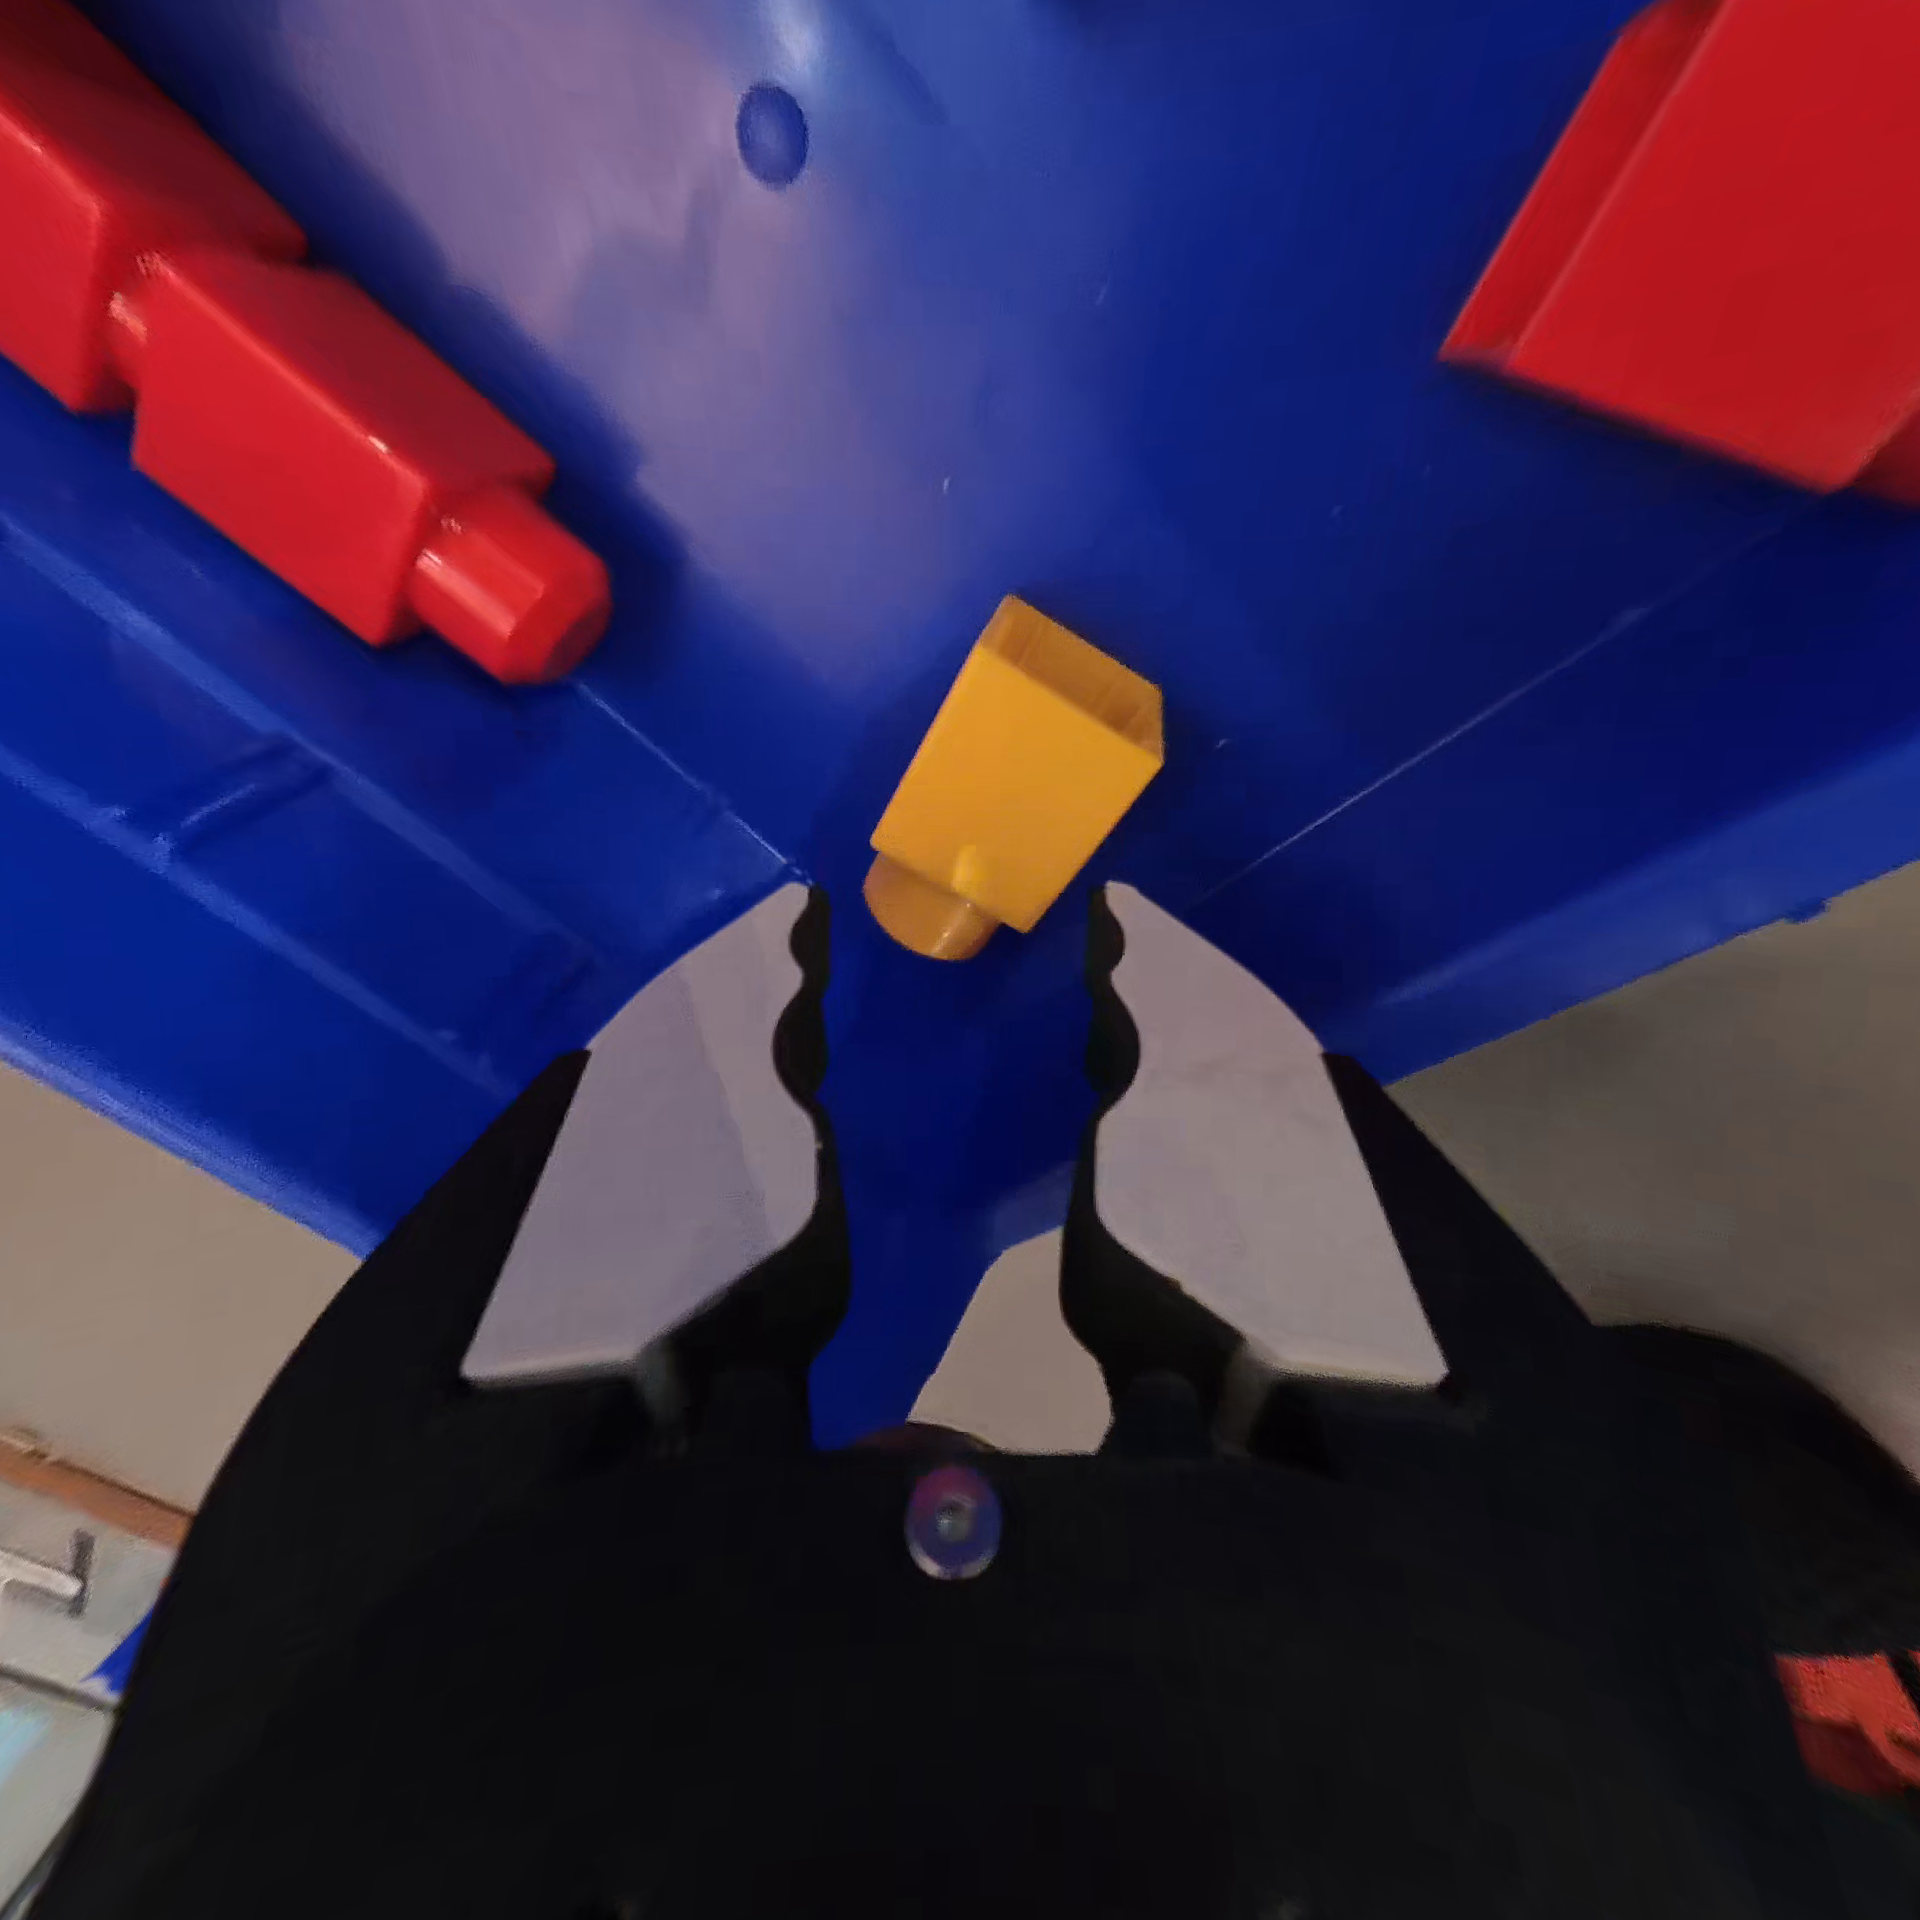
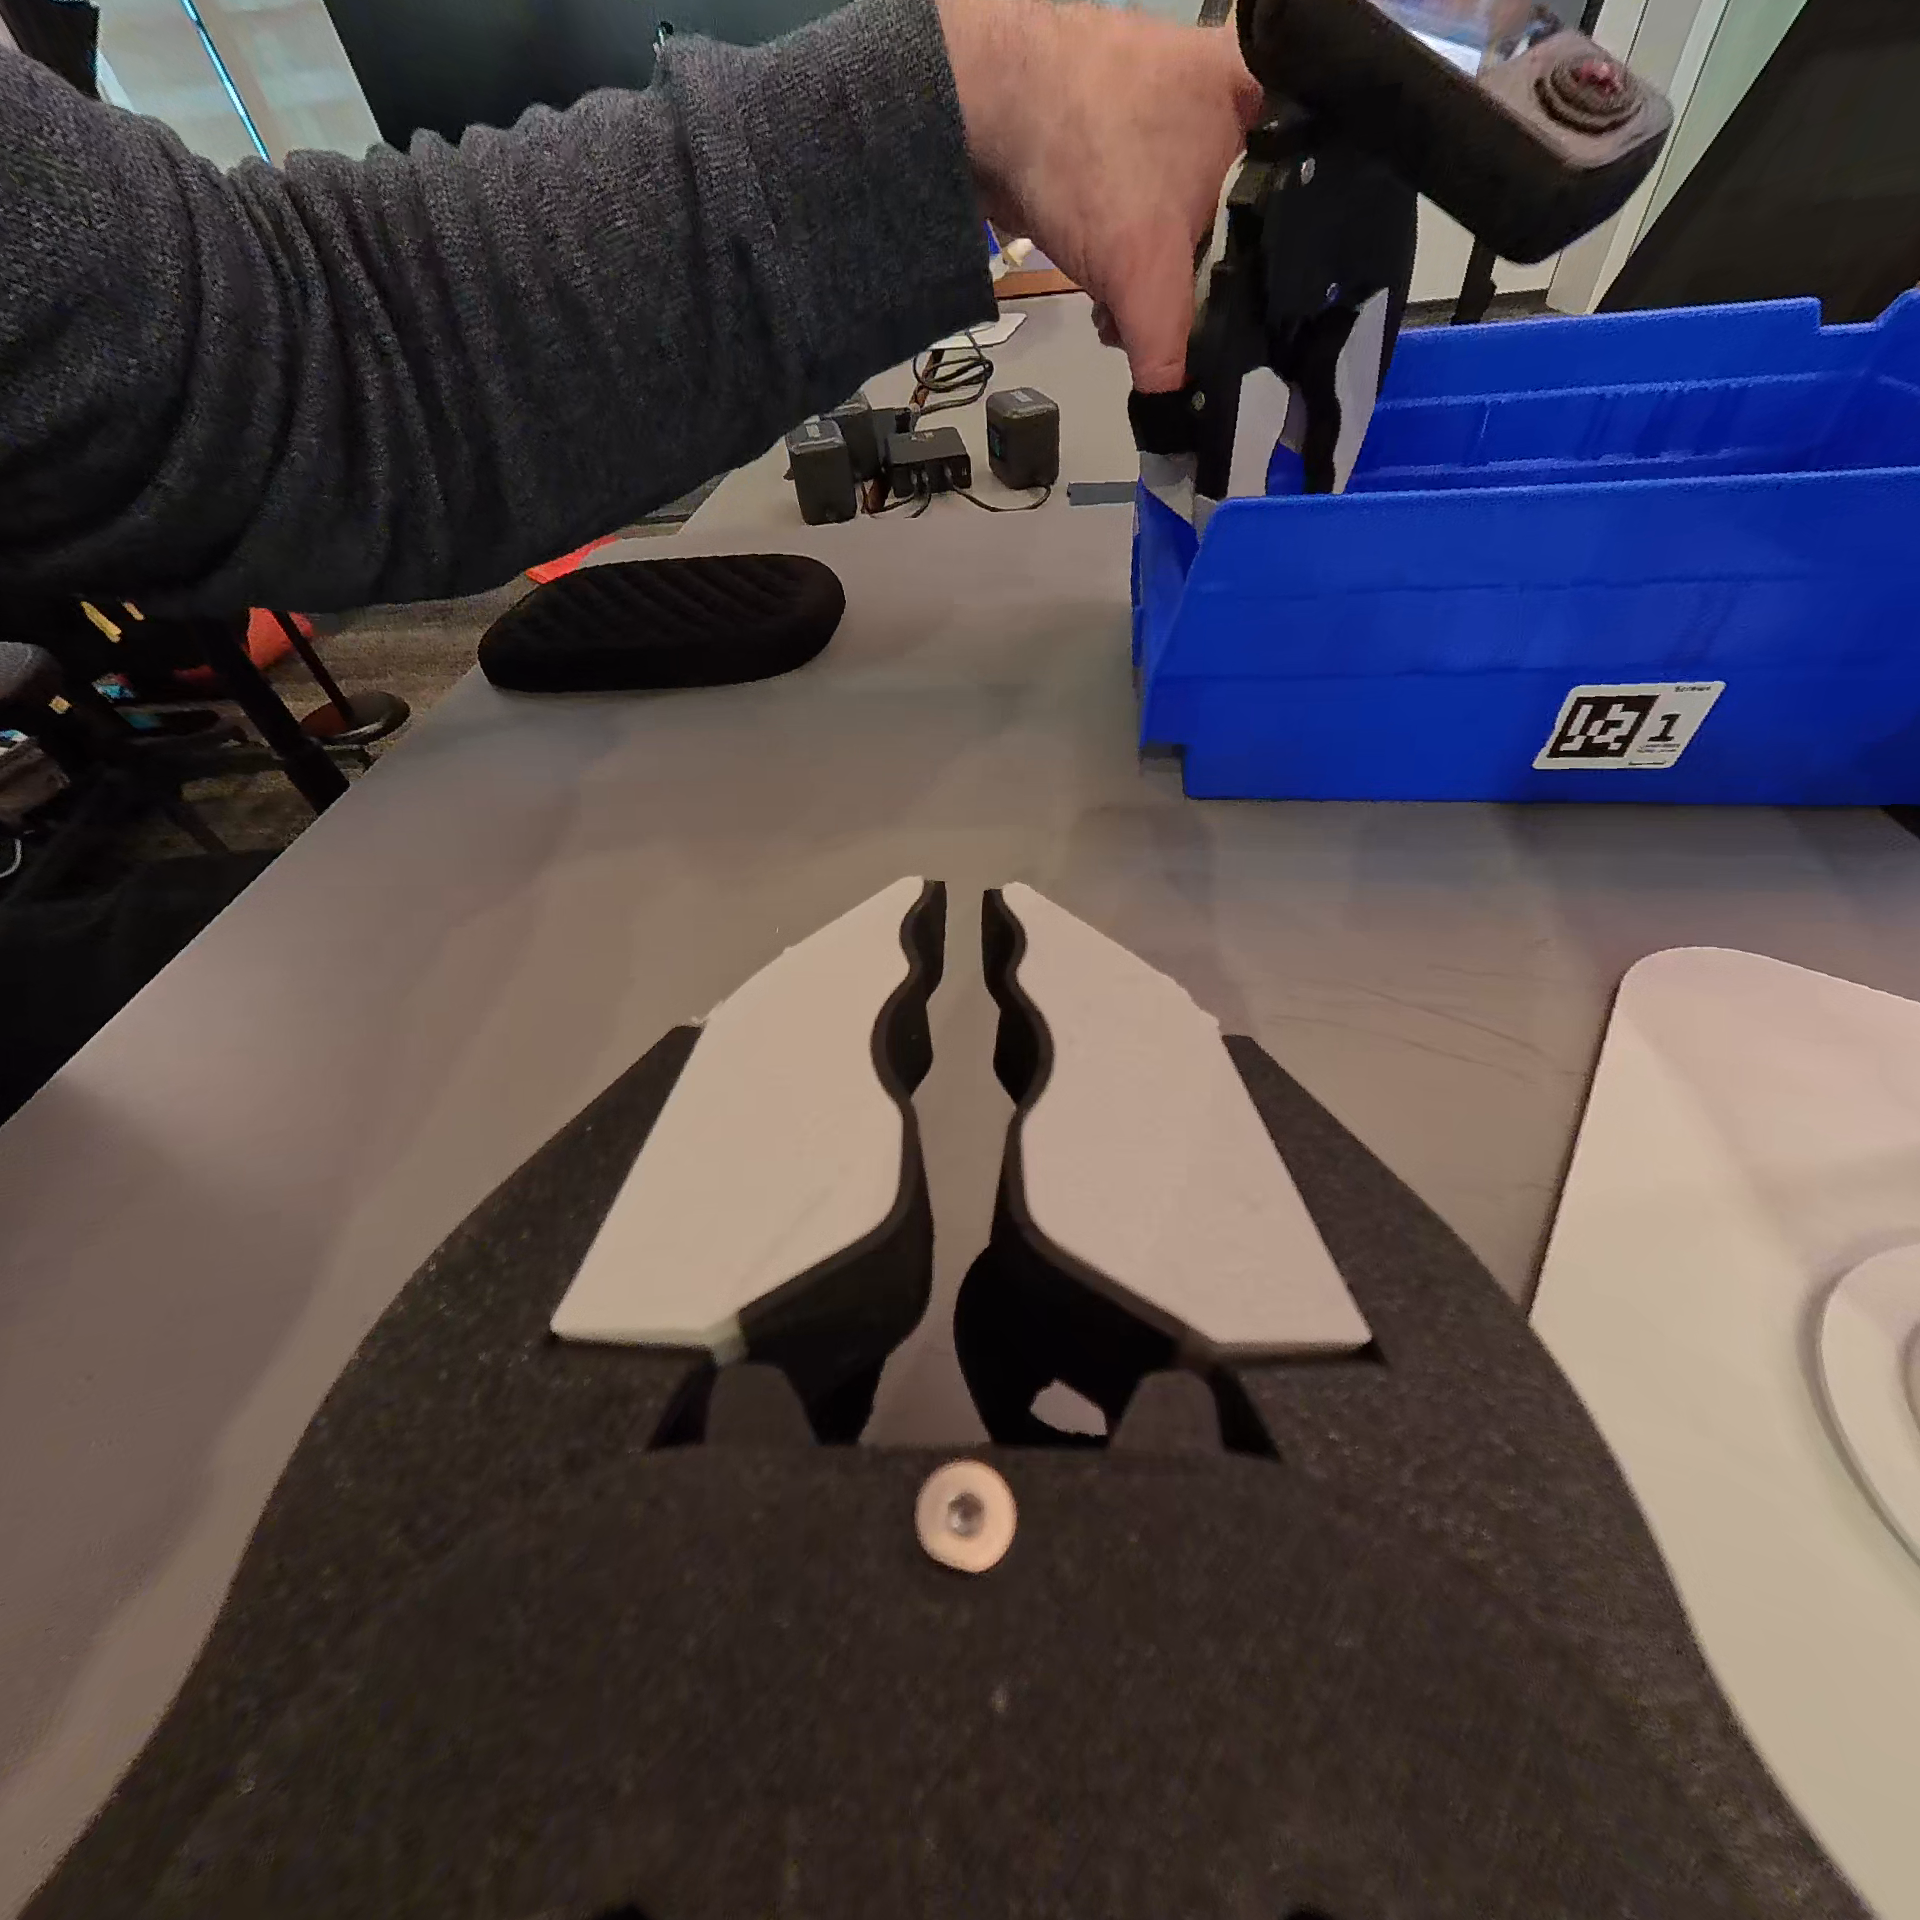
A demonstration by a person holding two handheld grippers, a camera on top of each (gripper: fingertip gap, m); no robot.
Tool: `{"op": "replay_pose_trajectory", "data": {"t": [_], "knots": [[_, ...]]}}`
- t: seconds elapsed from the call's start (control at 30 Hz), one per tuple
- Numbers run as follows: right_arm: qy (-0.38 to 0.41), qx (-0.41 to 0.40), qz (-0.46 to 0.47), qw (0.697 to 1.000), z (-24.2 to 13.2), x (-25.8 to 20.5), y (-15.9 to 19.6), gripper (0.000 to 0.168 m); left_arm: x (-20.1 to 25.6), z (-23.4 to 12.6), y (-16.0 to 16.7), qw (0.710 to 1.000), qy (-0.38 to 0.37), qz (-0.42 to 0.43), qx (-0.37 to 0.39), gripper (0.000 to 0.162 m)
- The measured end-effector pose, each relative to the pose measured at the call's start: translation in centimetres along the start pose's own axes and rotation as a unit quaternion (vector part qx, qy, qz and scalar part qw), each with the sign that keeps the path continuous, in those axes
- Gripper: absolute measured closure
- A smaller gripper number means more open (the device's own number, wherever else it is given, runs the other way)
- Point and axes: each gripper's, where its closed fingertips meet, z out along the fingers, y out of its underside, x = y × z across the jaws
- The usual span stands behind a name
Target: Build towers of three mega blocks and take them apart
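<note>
Left wrist view looks down into a blue bin [image 1: 1039, 364], where the left gripper [image 1: 951, 904] hangs with its jaws spread wide and empty, the tips just short of a yellow block [image 1: 1013, 790] that lies on its side on the bin floor near the close wall, its stud pointing back toward the gripper. Two joined red blocks [image 1: 301, 447] lie on their side by the bin's left wall, and another red block [image 1: 1714, 229] shows at the far right corner, partly cut off by the frame edge. Right wrist view shows the right gripper [image 2: 964, 894] over the grey desk [image 2: 727, 831], its jaws nearly together with only a thin gap and nothing between them; the bin [image 2: 1455, 623] stands toward the desk's far right, and a person's hand [image 2: 1091, 177] in a dark sleeve holds the left gripper [image 2: 1273, 457] down into the bin's left end. No three-block tower stands anywhere in sight (the red pair is the nearest thing to one), so the building looks barely begun or between rounds. The step in hand seems to be picking the yellow block; closing on it, lifting it out, stacking and later pulling apart all remain.
</note>
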Motion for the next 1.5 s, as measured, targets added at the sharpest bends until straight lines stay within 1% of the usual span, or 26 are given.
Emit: {"op": "replay_pose_trajectory", "data": {"t": [0.1,0.2,0.33,0.53,0.6,0.8,1.03,1.1,1.17,1.23,1.4,1.5], "knots": [[-0.001,-0.001,0.000,1.000,0.0,0.0,0.0,0.161,0.1,0.4,0.0,1.000,0.007,0.016,-0.021,0.116],[-0.002,-0.001,-0.001,1.000,0.0,-0.1,0.0,0.162,0.1,1.2,0.2,0.998,0.013,0.027,-0.049,0.124],[-0.004,0.000,0.000,1.000,0.0,-0.1,0.0,0.162,0.1,1.2,0.0,0.998,0.020,0.032,-0.053,0.125],[-0.005,0.000,0.001,1.000,0.0,-0.1,0.0,0.162,-0.3,0.2,0.8,0.993,-0.031,0.061,-0.094,0.125],[-0.005,-0.001,0.001,1.000,0.0,-0.1,0.0,0.162,-0.3,-0.2,0.7,0.993,-0.039,0.066,-0.094,0.125],[-0.005,-0.001,0.000,1.000,0.1,-0.1,0.1,0.162,0.3,-0.7,-0.5,0.997,-0.018,0.050,-0.054,0.125],[-0.006,-0.001,0.000,1.000,0.1,-0.1,0.1,0.162,2.9,0.0,-3.0,0.997,0.041,0.066,-0.018,0.124],[-0.006,-0.001,0.000,1.000,0.1,-0.1,0.1,0.162,3.1,-0.3,-4.0,0.996,0.048,0.069,0.004,0.113],[-0.007,-0.001,0.000,1.000,0.1,-0.1,0.1,0.162,3.0,-0.9,-5.3,0.996,0.057,0.061,0.040,0.106],[-0.007,-0.001,0.000,1.000,0.1,-0.1,0.1,0.162,2.1,-1.3,-6.5,0.995,0.042,0.064,0.068,0.104],[-0.008,-0.001,0.000,1.000,0.1,-0.1,0.1,0.162,0.2,-0.7,-10.3,0.988,0.014,0.075,0.138,0.109],[-0.009,0.000,0.001,1.000,0.0,-0.1,0.1,0.162,-0.2,0.3,-11.5,0.987,0.018,0.080,0.137,0.112]]}}
